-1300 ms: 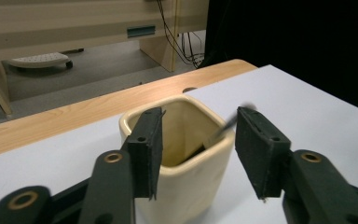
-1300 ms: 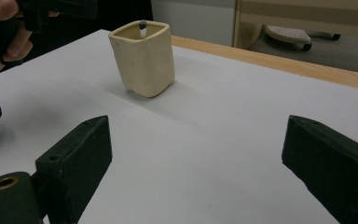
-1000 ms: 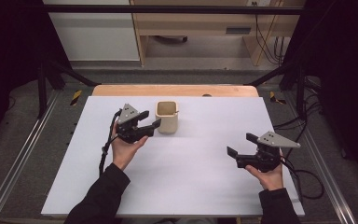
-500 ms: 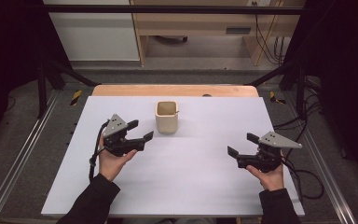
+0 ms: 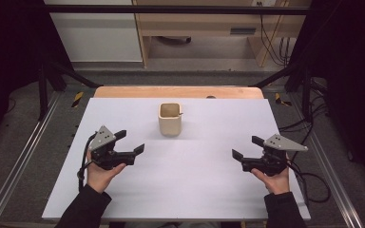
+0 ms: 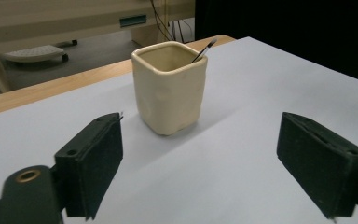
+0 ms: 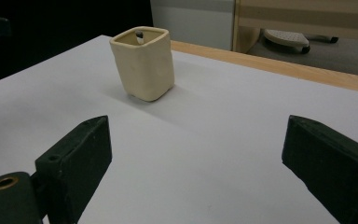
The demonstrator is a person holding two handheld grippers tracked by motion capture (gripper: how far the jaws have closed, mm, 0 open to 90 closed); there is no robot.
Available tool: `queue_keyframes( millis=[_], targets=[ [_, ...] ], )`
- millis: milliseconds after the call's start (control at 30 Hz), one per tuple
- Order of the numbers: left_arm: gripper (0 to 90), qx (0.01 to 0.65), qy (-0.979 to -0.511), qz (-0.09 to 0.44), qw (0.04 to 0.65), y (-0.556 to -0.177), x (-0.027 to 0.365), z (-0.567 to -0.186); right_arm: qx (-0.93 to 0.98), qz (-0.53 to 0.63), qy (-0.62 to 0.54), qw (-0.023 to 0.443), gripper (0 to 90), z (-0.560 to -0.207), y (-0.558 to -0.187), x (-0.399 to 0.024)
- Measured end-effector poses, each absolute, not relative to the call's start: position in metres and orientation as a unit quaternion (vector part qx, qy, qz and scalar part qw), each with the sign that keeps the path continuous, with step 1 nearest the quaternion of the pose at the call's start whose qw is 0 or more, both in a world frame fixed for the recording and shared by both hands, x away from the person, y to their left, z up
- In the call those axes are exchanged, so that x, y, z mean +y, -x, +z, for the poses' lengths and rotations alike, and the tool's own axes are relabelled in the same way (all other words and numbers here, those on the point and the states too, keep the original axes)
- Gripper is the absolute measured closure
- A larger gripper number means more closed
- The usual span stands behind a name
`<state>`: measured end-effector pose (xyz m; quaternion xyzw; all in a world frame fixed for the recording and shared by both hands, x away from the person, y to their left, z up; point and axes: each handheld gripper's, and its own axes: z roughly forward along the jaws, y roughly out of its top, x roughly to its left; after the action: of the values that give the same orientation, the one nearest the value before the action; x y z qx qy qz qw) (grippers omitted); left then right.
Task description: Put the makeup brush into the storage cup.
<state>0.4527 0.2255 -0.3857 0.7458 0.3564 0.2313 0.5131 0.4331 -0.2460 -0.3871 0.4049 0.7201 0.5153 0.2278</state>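
A cream square cup (image 5: 170, 118) stands upright on the white table top (image 5: 190, 180), toward the back middle. A thin dark stick (image 6: 203, 50) leans inside the cup (image 6: 170, 88) and pokes over its rim. My left gripper (image 5: 129, 142) is open at the left, in front of the cup and apart from it, with nothing between its jaws. At the right, my right gripper (image 5: 247, 148) is open and empty too, farther from the cup (image 7: 144, 61). Each is held in a hand near the table's front half.
A wooden strip (image 5: 178, 91) borders the table's far edge. Metal rails (image 5: 24, 156) run along both sides, and cables (image 5: 309, 178) lie on the floor at the right. Beyond the table stand a white cabinet (image 5: 95, 38) and a wooden shelf unit (image 5: 204, 23).
My left gripper has drawn back from beside the cup, moving toward the front left of the table. The right gripper and the cup have stayed in place.
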Motion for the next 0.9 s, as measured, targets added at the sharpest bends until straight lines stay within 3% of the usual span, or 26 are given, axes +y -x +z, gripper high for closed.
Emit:
queue_keyframes(
  millis=[900],
  targets=[
    [9.7,0.402,-0.721,0.243,0.510,-0.432,0.275,-0.410,0.722,0.510,-0.410,0.225,8.5,-0.390,-0.432,-0.249]
  ],
)
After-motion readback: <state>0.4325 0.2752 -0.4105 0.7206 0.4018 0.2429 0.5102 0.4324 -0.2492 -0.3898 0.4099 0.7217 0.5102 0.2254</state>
